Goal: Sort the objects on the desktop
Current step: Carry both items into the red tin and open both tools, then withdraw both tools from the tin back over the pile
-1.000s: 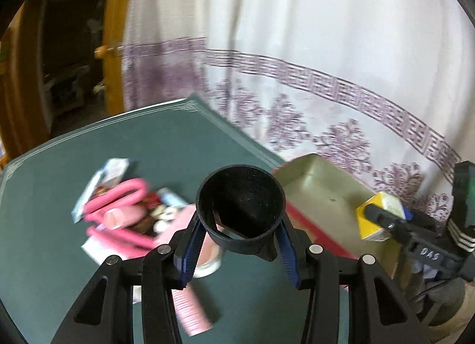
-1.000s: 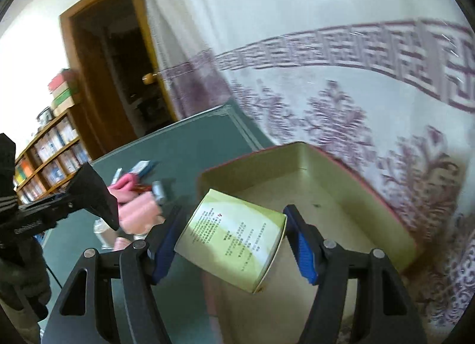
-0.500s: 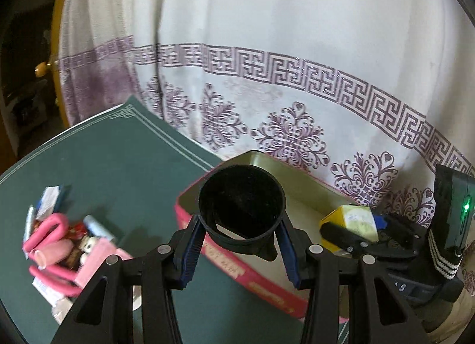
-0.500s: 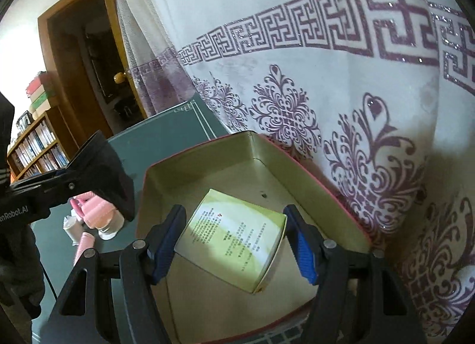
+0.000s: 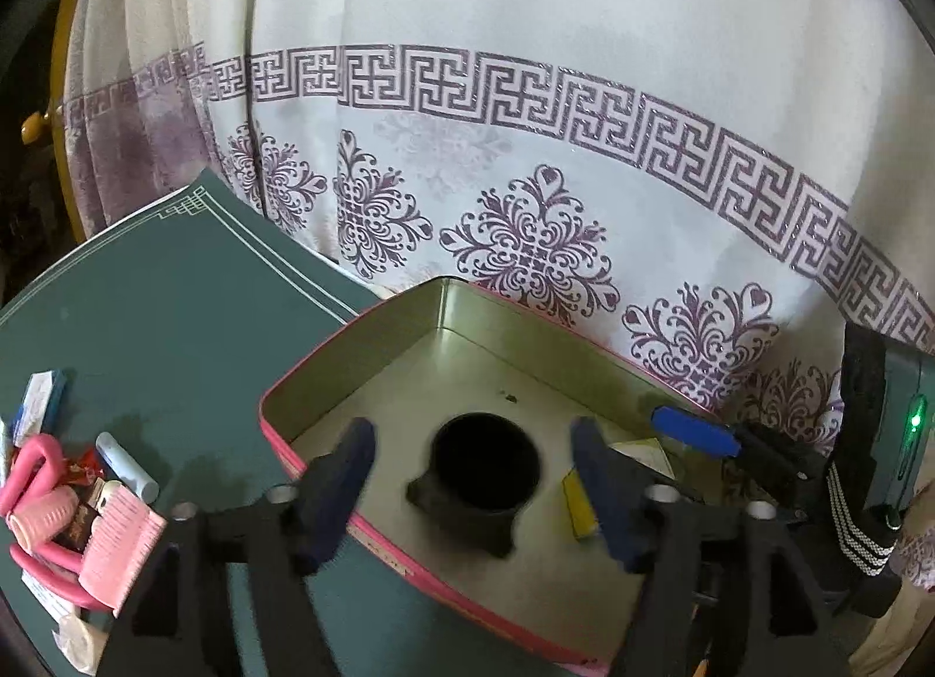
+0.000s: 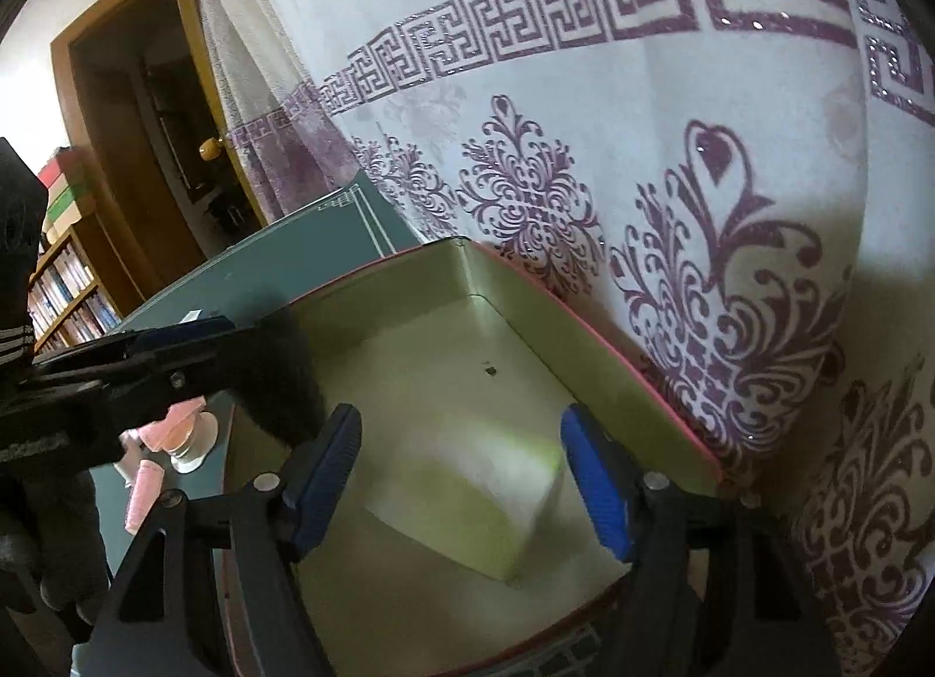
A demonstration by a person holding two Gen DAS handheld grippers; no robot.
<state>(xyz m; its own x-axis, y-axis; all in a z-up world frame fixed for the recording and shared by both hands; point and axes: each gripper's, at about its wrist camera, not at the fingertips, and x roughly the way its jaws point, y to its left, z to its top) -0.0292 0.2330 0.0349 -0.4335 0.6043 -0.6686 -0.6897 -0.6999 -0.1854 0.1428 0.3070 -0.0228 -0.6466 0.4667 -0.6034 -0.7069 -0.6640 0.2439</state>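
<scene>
patterned curtain hangs behind a green desk mat (image 5: 152,315), where a pink-rimmed tin (image 5: 350,326) sits at the right. both tools are opening: the left gripper (image 5: 473,478) has let go of the black cup (image 5: 482,472), the right gripper (image 6: 461,472) of the yellow box (image 6: 467,502), both now in the tin. risk: the cup looks tilted and may roll; clutter (image 5: 87,507) waits at the near left.

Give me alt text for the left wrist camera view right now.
The left gripper, jaws opening, hangs over a pink-rimmed tin box with a black cup lying free inside. Pink clutter sits left on the green table.
</scene>
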